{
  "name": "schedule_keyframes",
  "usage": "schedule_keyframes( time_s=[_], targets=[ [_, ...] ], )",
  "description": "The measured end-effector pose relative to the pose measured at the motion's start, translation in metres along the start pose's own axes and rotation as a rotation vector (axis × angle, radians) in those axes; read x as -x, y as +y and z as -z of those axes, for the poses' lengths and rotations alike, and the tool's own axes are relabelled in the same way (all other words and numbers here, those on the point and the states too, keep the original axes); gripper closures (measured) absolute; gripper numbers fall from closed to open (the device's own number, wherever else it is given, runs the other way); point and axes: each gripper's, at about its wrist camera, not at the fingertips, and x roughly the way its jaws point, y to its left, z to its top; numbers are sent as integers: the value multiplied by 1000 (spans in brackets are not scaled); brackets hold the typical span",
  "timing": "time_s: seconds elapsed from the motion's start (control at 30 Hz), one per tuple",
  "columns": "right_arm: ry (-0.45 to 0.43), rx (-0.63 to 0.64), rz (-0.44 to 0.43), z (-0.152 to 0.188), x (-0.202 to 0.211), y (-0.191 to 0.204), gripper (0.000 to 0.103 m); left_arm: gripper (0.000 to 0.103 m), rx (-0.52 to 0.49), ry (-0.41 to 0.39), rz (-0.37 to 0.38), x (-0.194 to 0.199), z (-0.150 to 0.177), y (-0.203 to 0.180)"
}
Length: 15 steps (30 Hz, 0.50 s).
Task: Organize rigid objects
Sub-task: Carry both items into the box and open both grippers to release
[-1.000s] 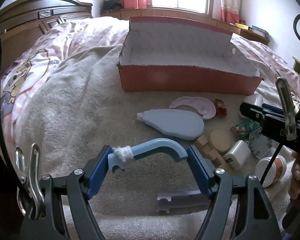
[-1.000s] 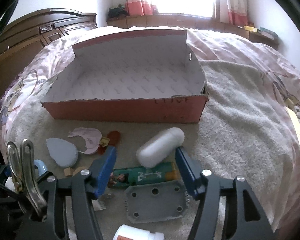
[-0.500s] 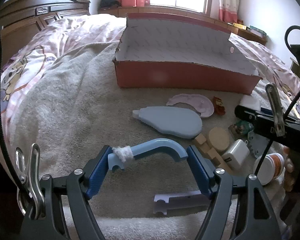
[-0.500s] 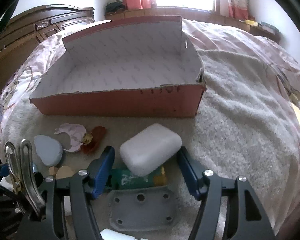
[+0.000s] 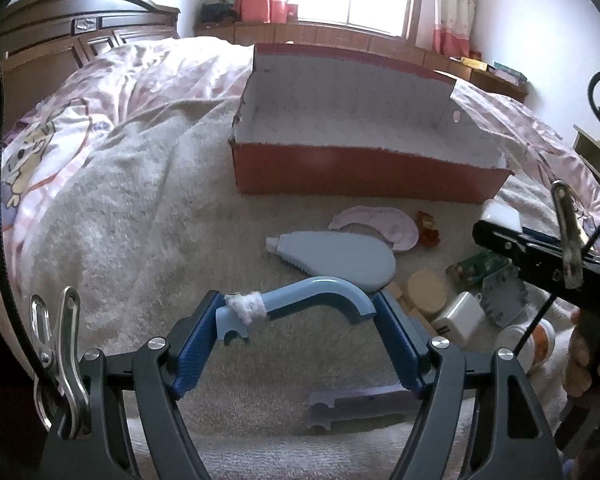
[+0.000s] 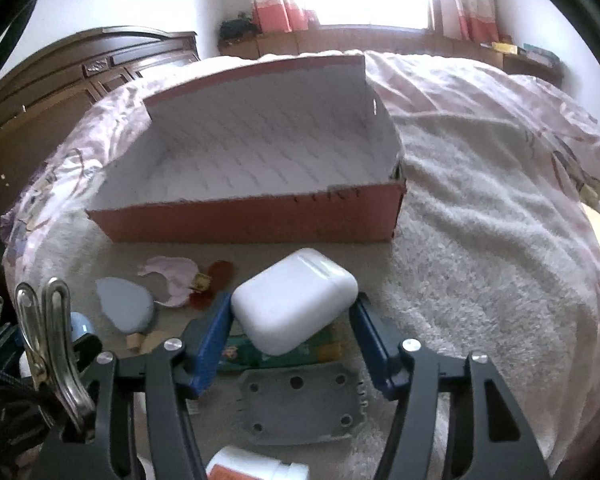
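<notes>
My left gripper is shut on a curved light-blue plastic handle with white tape near one end, held above the towel. My right gripper is shut on a white earbud case, lifted above the items and tilted. The open red cardboard box with a white inside stands on the bed beyond both grippers; it also shows in the right wrist view. The right gripper shows at the right edge of the left wrist view.
On the towel lie a blue teardrop correction-tape case, a pink flat piece, a round wooden disc, a white charger, a grey plate with holes, a green pack, a white jar and a lilac bar.
My right gripper has lifted the white earbud case off the towel and carried it toward the box. My left gripper still holds the blue handle and has risen slightly.
</notes>
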Motion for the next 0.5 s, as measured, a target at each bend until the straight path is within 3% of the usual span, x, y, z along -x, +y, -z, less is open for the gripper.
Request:
schedule_keyframes(
  time_s=[0.5],
  targets=[
    [-46,-2,-52,-31,16,3,40,26,-65,-32,25,-5,-61,-16]
  ],
)
